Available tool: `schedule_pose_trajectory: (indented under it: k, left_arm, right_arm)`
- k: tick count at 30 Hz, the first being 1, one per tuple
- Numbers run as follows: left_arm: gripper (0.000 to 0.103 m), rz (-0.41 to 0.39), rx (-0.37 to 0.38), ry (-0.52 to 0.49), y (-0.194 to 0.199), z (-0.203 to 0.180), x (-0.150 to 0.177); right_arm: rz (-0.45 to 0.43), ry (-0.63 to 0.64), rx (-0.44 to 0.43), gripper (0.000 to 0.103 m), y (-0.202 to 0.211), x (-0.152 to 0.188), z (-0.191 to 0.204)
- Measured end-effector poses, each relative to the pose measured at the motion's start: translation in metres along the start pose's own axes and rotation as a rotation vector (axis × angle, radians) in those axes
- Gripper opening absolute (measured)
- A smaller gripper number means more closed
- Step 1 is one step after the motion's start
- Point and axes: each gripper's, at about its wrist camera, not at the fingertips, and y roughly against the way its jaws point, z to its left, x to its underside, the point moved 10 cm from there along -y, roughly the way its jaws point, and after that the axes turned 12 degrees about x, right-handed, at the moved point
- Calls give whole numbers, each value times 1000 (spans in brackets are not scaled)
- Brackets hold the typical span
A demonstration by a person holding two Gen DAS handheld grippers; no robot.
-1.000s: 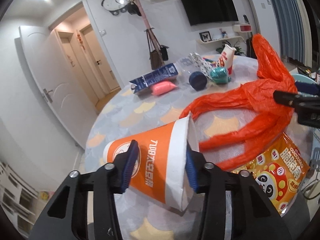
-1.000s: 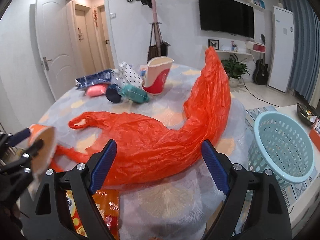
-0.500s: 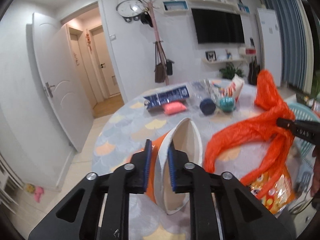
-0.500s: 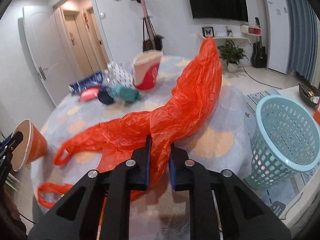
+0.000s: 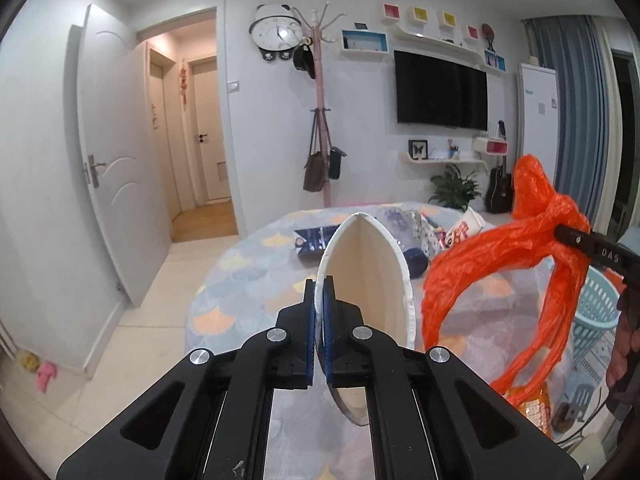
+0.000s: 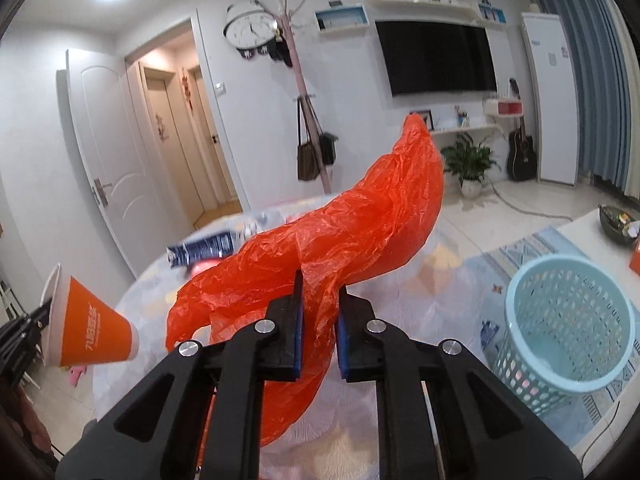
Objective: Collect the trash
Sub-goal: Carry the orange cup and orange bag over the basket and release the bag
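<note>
While the left tool (image 5: pixel 319 320) pinches the paper cup's (image 5: pixel 370 280) rim, the right tool (image 6: pixel 318 332) clamps the orange bag (image 6: pixel 332 236). Wrappers (image 5: pixel 314 240), perhaps snack packs, crowd the surface (image 5: pixel 240 300) behind; a blue basket (image 6: pixel 568 320) stands beside.

White walls, wall-mounted TV (image 5: pixel 440 94), panda clock (image 5: pixel 274 32), open door (image 5: pixel 110 160)

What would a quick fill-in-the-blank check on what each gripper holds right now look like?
1. The left gripper is shut on the rim of the orange paper ____.
2. The right gripper pinches the crumpled orange plastic ____.
3. The light blue perforated plastic basket stands on the ____, beside the round table.
4. The basket's colour is light ____.

Missing words: cup; bag; floor; blue.
</note>
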Motion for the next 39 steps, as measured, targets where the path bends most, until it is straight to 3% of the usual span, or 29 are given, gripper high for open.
schedule_pose_trajectory:
  k: [10,22,31,39]
  left_arm:
    - [2,-33,33,6,1,-6,-16]
    - [2,-60,126,-21,-13,-47,-46]
    - [2,-61,282,-65,-33,-120,-71]
    - [2,-29,508,-152,-54,-223,-87]
  right_arm:
    - [-96,-45,36,11,26,-31,-23]
    - [-170,-77,130,10,44,-53,-71]
    - [-220,-126,252,10,55,-66,-144]
    - [-267,-145,410,10,63,-68,-220]
